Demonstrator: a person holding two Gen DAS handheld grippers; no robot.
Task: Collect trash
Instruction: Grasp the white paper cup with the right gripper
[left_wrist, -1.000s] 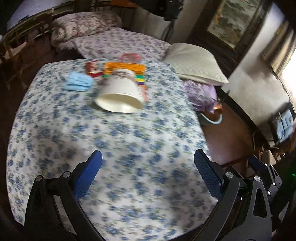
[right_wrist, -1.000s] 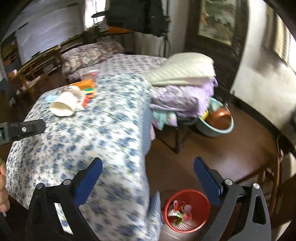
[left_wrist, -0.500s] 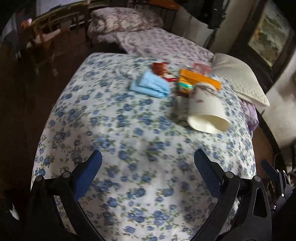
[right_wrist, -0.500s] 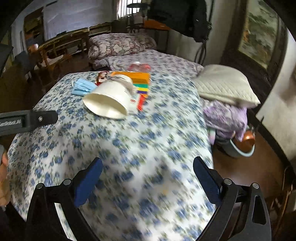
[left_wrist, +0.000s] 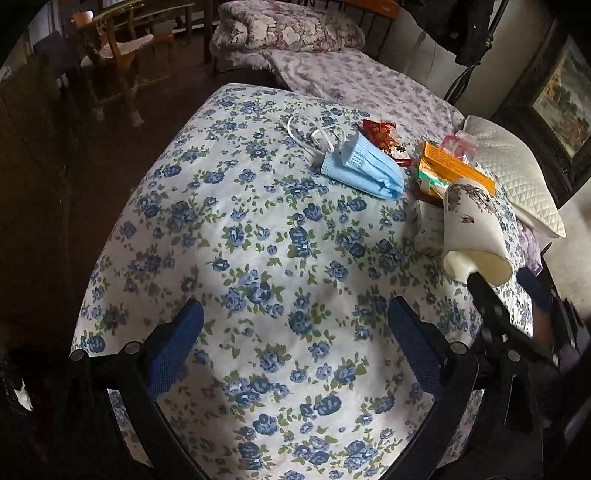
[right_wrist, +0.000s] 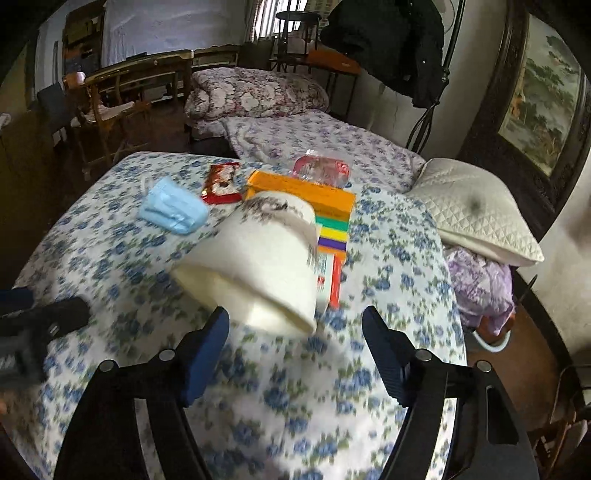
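A white paper cup (right_wrist: 258, 258) lies on its side on the floral tablecloth (right_wrist: 110, 258), mouth toward me. My right gripper (right_wrist: 295, 350) is just in front of it, jaws closing; the cup's rim sits between the fingertips, and the pads do not press on it. Behind the cup lie a blue face mask (right_wrist: 171, 206), a red wrapper (right_wrist: 221, 182) and an orange box (right_wrist: 303, 192). My left gripper (left_wrist: 295, 354) hangs open over bare cloth (left_wrist: 258, 240), with the mask (left_wrist: 365, 171) ahead and the cup (left_wrist: 472, 229) to its right.
A white cable (left_wrist: 314, 134) lies beside the mask. A crumpled pink plastic piece (right_wrist: 321, 170) sits behind the orange box. Past the table are a bed with purple bedding (right_wrist: 314, 140) and a white quilted pillow (right_wrist: 476, 210). A wooden chair (left_wrist: 114, 55) stands on dark floor at left.
My right gripper swung from beside the table, over a red bin, to the cup, and its jaws narrowed. My left gripper turned left, so the cup now lies at its right.
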